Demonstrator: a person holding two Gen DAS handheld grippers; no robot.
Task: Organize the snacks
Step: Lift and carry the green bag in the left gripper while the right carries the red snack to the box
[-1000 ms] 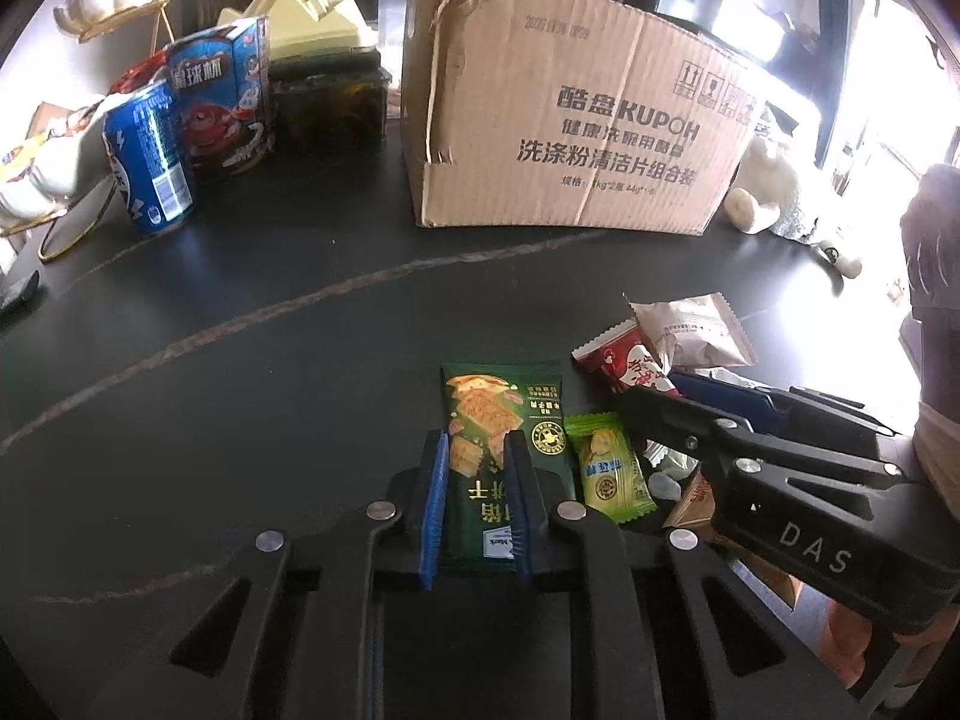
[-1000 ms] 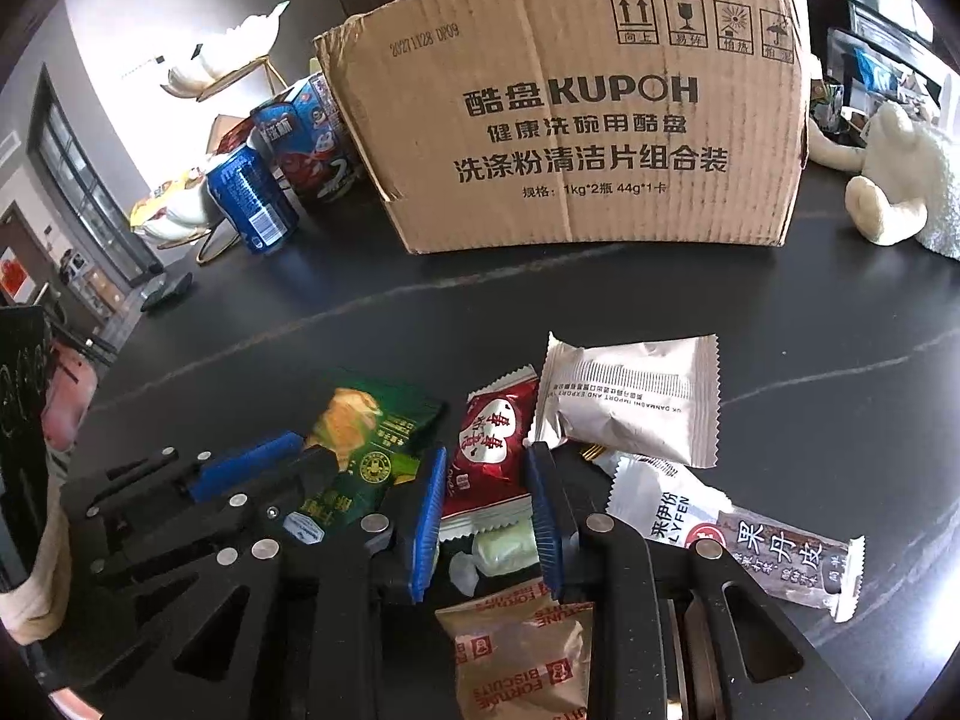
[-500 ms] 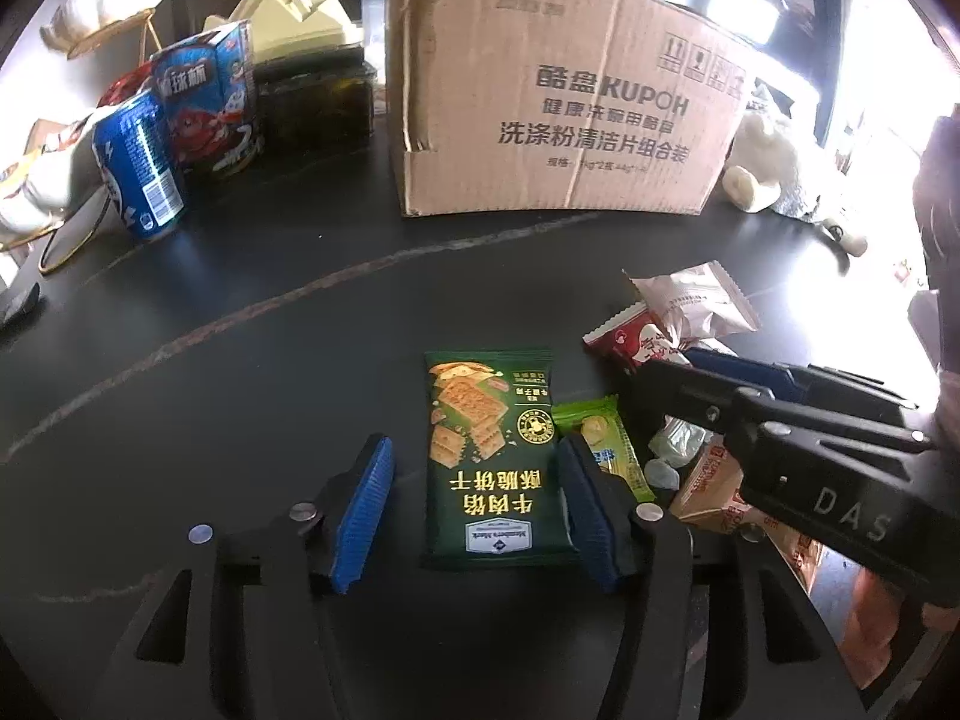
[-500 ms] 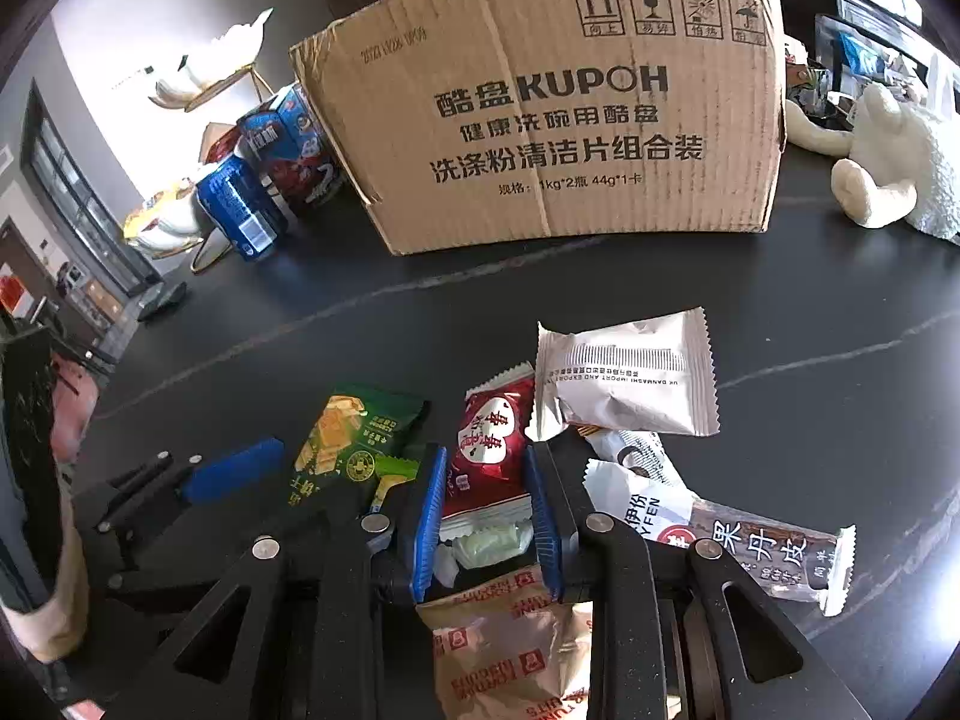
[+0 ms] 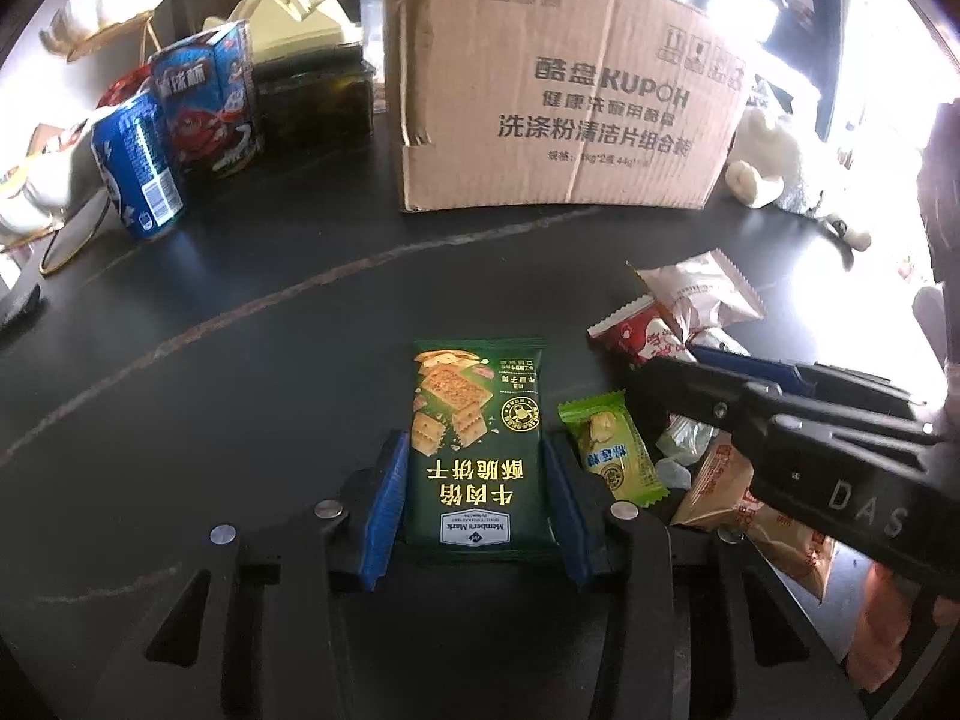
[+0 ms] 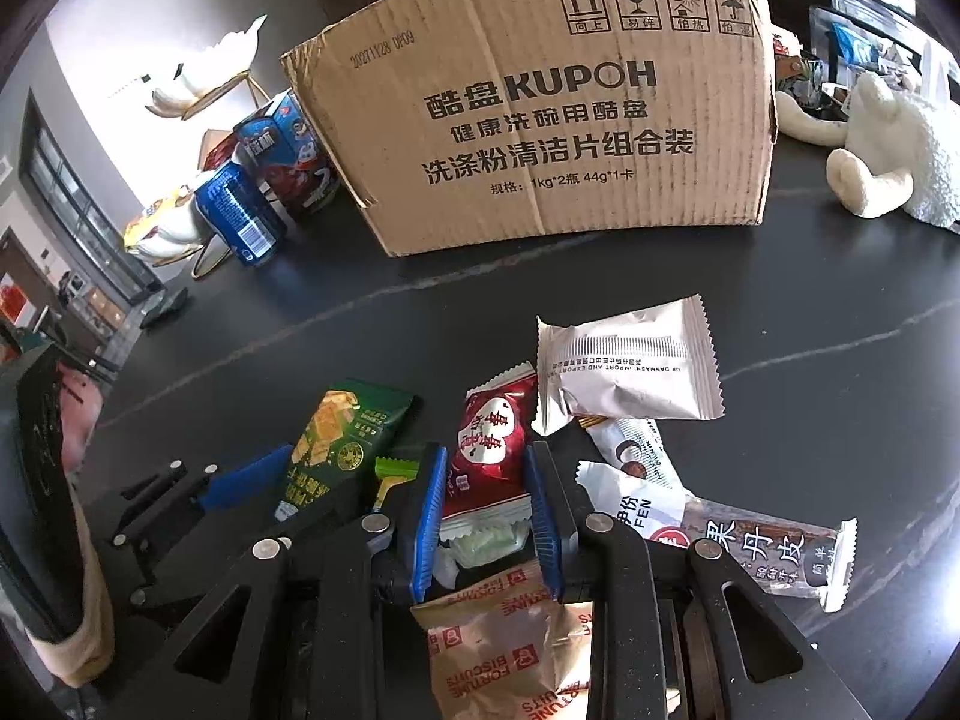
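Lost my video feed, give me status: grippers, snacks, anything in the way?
Left gripper just closing around green cracker packet. Right gripper shut on red snack packet. Loose packets crowd both; cardboard box stands beyond.

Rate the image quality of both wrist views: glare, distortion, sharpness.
Left wrist view: window glare washes out the right edge, and fisheye bends the brown cardboard box; the dark green cracker packet is sharp. Right wrist view: even light, legible box print, curved edges, dark corners.

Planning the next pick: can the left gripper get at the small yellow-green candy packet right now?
Probably not yet: the left gripper straddles the green cracker packet, jaws just closing. The yellow-green candy packet lies uncovered just outside its right finger.
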